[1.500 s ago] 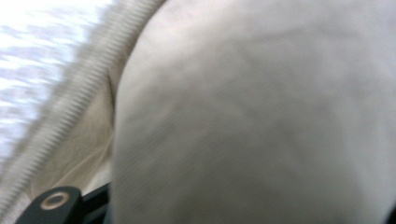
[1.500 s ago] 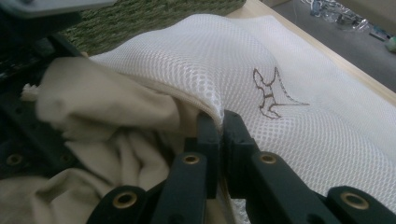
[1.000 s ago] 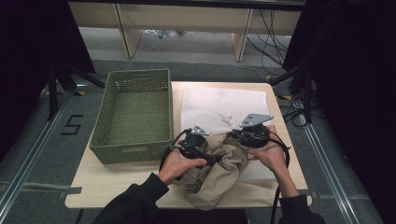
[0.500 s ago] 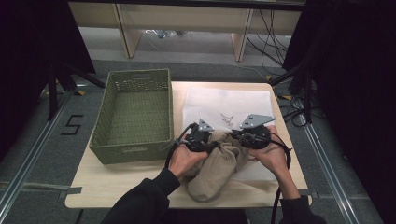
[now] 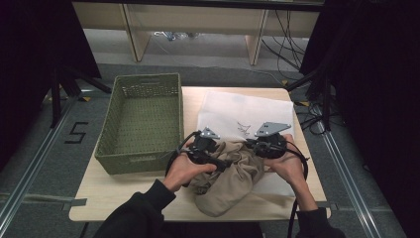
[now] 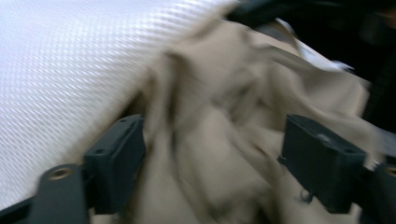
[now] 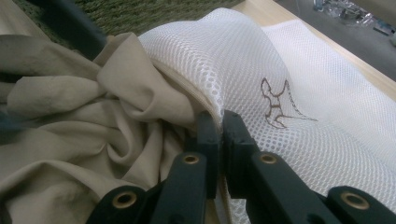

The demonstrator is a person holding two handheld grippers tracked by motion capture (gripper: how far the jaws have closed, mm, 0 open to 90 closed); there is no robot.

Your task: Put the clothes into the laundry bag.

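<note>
A crumpled beige garment [image 5: 233, 173] lies at the near edge of the surface [image 5: 99, 198], toward its right half, with its far end tucked into the mouth of a white mesh bag [image 5: 237, 111]. The bag lies flat on the right part of the surface and reaches back to the far edge; a small brown drawing [image 7: 278, 105] is printed on its mesh.

The right tongs [image 7: 220, 122] are pressed together on the hem of the bag's opening, the mesh rim pinched between the two black pads, with folds of the beige cloth lying just beside them on the side toward the basket. In the high view the right tongs [image 5: 257, 145] sit at the right side of the garment, at the bag's near edge.

The left tongs [image 6: 215, 149] stand wide apart; their jaws have just been opening. Beige cloth lies between them, but the pads do not press on it, and the picture there is blurred. In the high view the left tongs [image 5: 224, 163] rest over the garment's left side, with the white mesh just beyond.

A green woven basket [image 5: 106, 153] stands on the left part of the surface, its right wall just beside the bag and the left hand [image 5: 185, 168]. The right hand [image 5: 287, 166] is near the right edge.
</note>
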